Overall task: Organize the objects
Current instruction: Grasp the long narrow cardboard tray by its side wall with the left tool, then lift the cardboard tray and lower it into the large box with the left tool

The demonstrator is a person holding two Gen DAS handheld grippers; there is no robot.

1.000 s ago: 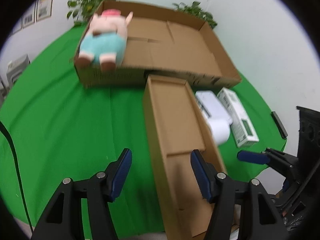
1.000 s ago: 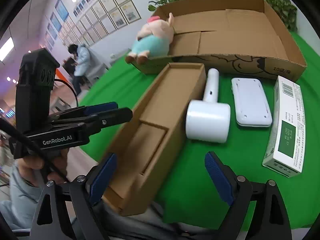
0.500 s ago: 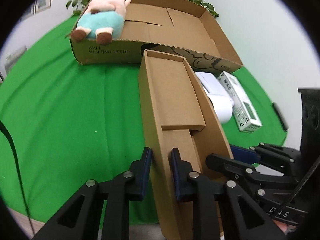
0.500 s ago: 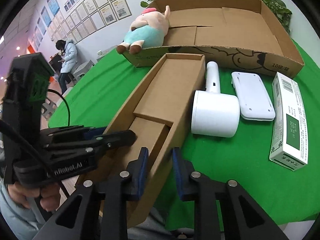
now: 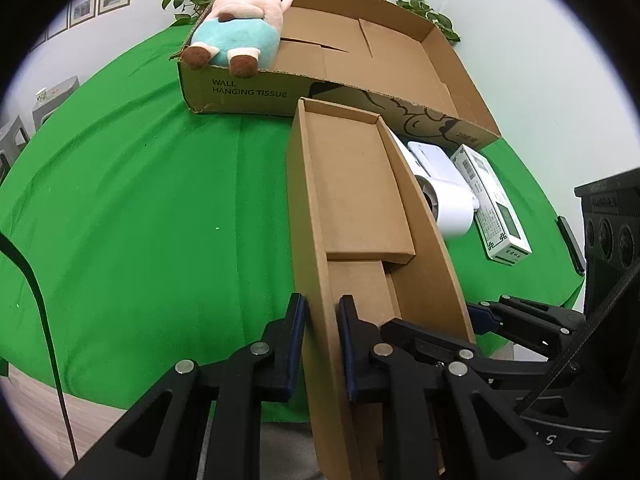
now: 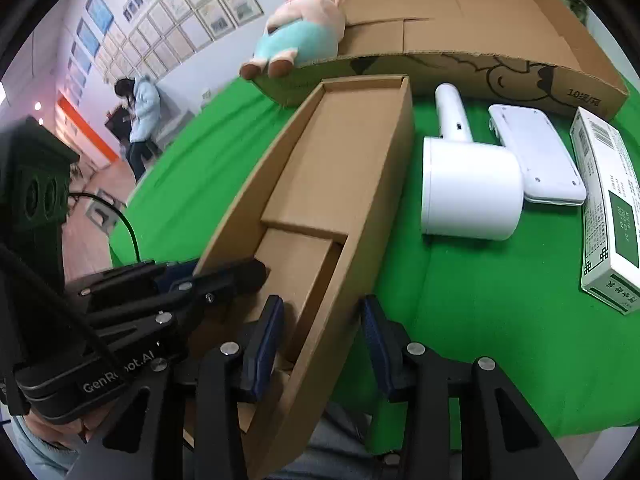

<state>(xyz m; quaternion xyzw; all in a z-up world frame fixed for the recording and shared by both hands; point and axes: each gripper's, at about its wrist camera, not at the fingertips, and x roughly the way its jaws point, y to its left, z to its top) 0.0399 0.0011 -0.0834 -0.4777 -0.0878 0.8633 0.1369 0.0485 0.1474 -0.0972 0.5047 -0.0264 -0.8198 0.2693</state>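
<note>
While both grippers straddle its near-end walls at lower centre, the long narrow brown cardboard tray overhangs the green-clothed counter. Left gripper: fingers clamped on left wall. Right gripper: fingers just reopened, slack around right wall. Risk: one-sided hold lets tray twist. Earlier, both stood wide.

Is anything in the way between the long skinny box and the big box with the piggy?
Nothing visible. The narrow cardboard box points at the big box, whose floor beside the plush pig is bare. The white items lie off to one side.
</note>
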